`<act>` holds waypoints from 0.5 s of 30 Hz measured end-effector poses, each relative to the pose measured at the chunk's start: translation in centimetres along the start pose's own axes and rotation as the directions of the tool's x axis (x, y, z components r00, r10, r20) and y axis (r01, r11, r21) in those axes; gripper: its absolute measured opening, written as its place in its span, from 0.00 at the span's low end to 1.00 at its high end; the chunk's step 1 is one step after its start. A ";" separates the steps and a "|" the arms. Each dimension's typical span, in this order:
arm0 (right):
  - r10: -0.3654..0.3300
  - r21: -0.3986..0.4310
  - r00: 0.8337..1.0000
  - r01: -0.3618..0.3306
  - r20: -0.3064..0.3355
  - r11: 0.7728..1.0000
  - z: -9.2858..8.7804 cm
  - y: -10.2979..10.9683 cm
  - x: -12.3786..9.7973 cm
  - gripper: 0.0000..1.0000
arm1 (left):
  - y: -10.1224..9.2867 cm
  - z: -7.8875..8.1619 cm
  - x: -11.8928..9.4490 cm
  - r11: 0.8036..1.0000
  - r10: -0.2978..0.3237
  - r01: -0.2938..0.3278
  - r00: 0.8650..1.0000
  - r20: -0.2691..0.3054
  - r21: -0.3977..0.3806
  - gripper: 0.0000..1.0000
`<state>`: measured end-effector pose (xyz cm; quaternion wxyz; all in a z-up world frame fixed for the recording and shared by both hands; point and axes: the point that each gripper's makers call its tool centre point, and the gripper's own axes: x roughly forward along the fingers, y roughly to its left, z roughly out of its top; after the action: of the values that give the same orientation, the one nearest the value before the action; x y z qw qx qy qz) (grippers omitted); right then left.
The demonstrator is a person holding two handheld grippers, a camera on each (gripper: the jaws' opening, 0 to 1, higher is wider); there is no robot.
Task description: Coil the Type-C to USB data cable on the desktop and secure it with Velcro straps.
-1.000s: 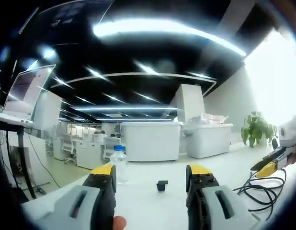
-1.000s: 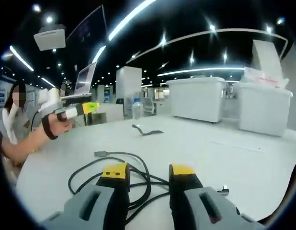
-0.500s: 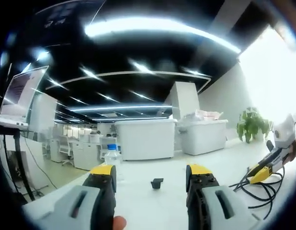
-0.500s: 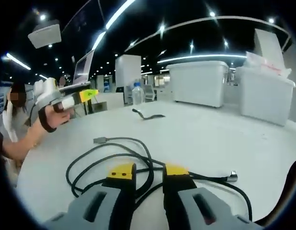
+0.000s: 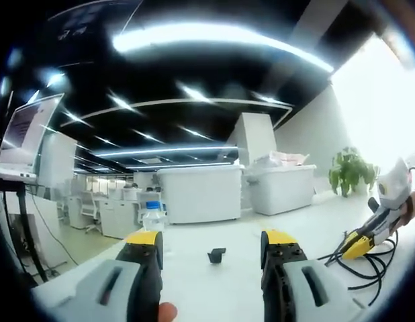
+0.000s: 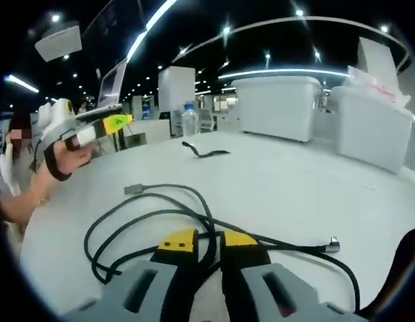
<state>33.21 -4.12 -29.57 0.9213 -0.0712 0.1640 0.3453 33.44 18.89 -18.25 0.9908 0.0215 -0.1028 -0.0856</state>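
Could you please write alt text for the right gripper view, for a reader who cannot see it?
The right claw is nearly closed over a loose black cable on a white table. Beyond lie a Velcro strap and a water bottle; the left claw hovers at left.

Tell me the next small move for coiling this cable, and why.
Probably lift the right gripper a little, drawing up the strand of the black cable that its jaws have nearly closed around. The cable lies in loose loops on the white table, both plugs free, so it needs gathering. The left gripper hangs open, and the Velcro strap lies apart.
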 end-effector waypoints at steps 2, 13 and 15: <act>-0.003 0.003 1.000 0.003 0.001 1.000 0.1 0.0 0.0 0.07 | -0.2 0.0 -0.1 1.000 -0.004 0.004 1.000 0.000 0.003 0.59; -0.054 -0.028 0.997 0.055 0.046 0.998 1.3 -0.9 -0.6 0.03 | -0.4 -0.4 -0.1 1.000 -0.009 0.009 1.000 -0.013 0.015 0.59; -0.063 -0.044 0.997 0.065 0.054 0.997 1.5 -1.0 -0.7 0.03 | -0.4 -0.4 -0.1 1.000 -0.012 0.012 1.000 -0.013 0.016 0.59</act>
<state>33.70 -4.94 -27.88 0.9340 -0.0885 0.1295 0.3209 33.36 18.49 -18.67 0.9907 0.0307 -0.0970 -0.0906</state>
